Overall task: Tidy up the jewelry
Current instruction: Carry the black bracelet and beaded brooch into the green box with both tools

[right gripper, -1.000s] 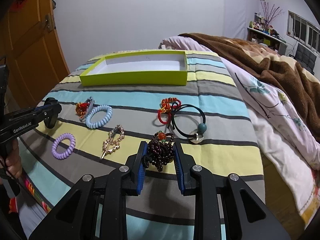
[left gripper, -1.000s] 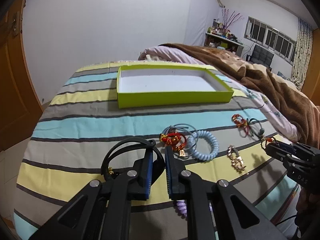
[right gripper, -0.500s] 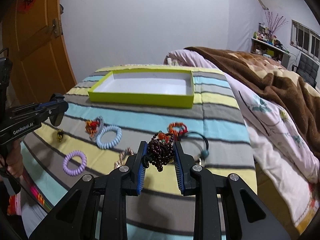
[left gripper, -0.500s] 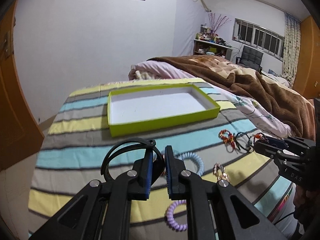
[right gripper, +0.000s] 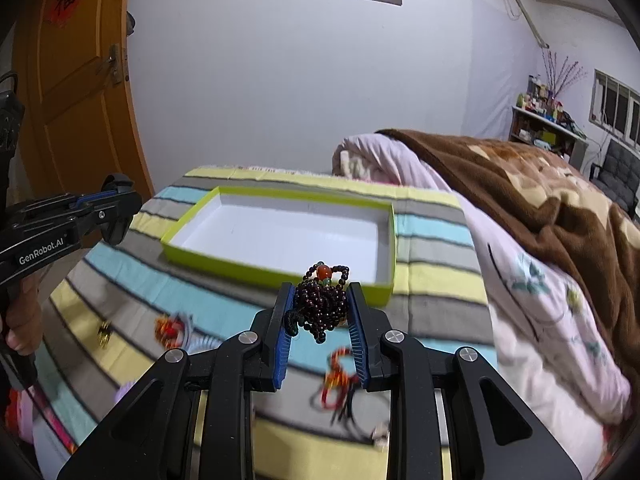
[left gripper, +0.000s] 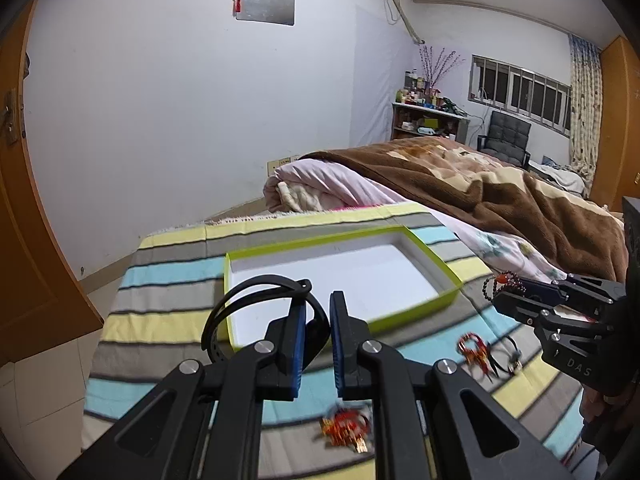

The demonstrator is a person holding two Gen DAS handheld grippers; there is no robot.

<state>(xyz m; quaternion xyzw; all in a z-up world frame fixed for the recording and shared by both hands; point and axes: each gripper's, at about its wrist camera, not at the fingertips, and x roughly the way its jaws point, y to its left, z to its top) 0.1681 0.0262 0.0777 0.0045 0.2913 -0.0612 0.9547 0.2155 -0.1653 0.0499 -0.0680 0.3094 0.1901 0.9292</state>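
Note:
A shallow green box with a white floor (left gripper: 448,295) (right gripper: 276,274) lies on the striped bed. My left gripper (left gripper: 318,308) is shut on a black band (left gripper: 256,286) and holds it above the box's near edge. It shows at the left of the right wrist view (right gripper: 120,196). My right gripper (right gripper: 320,300) is shut on a dark red bead bracelet (right gripper: 320,306) with an orange bead, held just short of the box's near right corner. It shows in the left wrist view (left gripper: 500,298) with the beads (left gripper: 502,282).
Loose pieces lie on the striped cover: a red and gold charm (left gripper: 348,428), a red knot with black ties (left gripper: 474,350) (right gripper: 338,380), a red piece (right gripper: 170,326), a small gold piece (right gripper: 105,330). A brown blanket (left gripper: 500,196) is heaped at the right.
Both grippers have risen off the cover and moved forward toward the green box, each still holding its piece. The loose pieces now lie below and behind the fingertips.

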